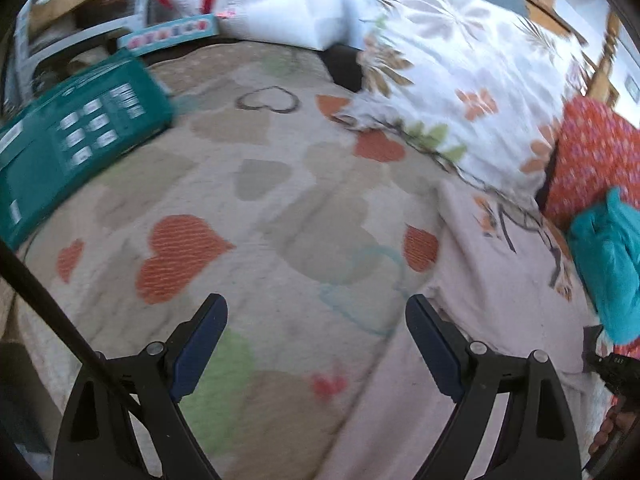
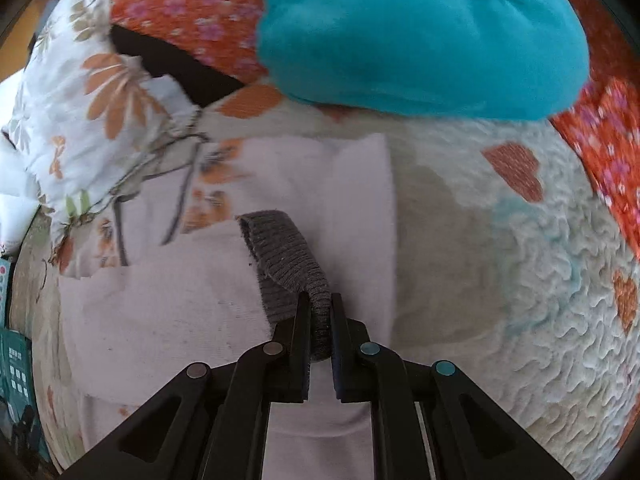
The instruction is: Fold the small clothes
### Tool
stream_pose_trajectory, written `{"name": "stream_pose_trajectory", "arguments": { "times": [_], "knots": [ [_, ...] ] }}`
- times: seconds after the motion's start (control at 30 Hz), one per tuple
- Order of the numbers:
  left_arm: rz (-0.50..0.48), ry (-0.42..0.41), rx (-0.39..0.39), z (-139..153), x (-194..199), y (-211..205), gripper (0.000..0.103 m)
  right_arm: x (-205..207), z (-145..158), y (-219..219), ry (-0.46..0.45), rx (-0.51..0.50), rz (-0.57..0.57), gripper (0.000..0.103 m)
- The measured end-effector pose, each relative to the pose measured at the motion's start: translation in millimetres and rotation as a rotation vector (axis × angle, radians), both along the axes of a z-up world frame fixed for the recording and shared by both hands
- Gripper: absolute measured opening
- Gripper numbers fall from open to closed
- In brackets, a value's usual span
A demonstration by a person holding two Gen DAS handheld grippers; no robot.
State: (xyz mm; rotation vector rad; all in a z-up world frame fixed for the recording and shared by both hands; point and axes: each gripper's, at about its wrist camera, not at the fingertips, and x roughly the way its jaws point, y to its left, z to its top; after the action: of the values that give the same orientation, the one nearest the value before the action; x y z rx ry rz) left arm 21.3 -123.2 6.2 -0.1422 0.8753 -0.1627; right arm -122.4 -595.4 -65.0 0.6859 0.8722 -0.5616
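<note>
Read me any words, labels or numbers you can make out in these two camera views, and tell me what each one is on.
Nothing can be read for certain.
Green box: white print and icons, too blurred to read.
Light blue box: a row of coloured characters, too blurred.
Black device at the right edge: tiny pale marking, too small to make out.

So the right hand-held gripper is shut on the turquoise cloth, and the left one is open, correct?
Not quite. The right hand-held gripper is shut on a grey ribbed cuff, not the turquoise cloth, as the right wrist view shows. The left hand-held gripper is open.
</note>
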Motion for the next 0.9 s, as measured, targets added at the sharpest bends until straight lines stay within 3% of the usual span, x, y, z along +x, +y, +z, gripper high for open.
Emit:
{"name": "stream_pose_trajectory", "arguments": {
  "times": [0.13, 0.23, 0.33, 0.4, 0.5, 0.67, 0.8, 0.9],
  "knots": [
    [-0.041, -0.006, 0.049, 0, 8, -18, 0.090, -20, 17, -6, 0.076, -0.155, -0.086, 0.017],
    [-0.034, 0.016, 0.052, -1, 19, -19, 0.090, -31, 43, 2, 0.011, -0.207, -0.078, 0.021],
    [-0.018, 0.093, -0.015, -6, 36, -9, 0.090, -16, 66, 33, -0.102, -0.155, 0.051, 0.023],
    [0.015, 0.117, -0.052, -8, 41, 2, 0.090, 12, 75, 68, -0.165, -0.100, 0.209, 0.025],
    [0.041, 0.116, -0.048, -9, 41, 11, 0.090, 67, 80, 125, -0.183, -0.061, 0.424, 0.032],
    [0.053, 0.129, -0.036, -13, 41, 25, 0.090, 151, 77, 224, -0.149, -0.135, 0.638, 0.032],
    [0.045, 0.144, -0.066, -15, 38, 35, 0.090, 223, 67, 274, -0.062, -0.307, 0.707, 0.032],
    [0.034, 0.139, -0.065, -13, 35, 40, 0.090, 272, 41, 285, 0.101, -0.390, 0.743, 0.047]
  ]
}}
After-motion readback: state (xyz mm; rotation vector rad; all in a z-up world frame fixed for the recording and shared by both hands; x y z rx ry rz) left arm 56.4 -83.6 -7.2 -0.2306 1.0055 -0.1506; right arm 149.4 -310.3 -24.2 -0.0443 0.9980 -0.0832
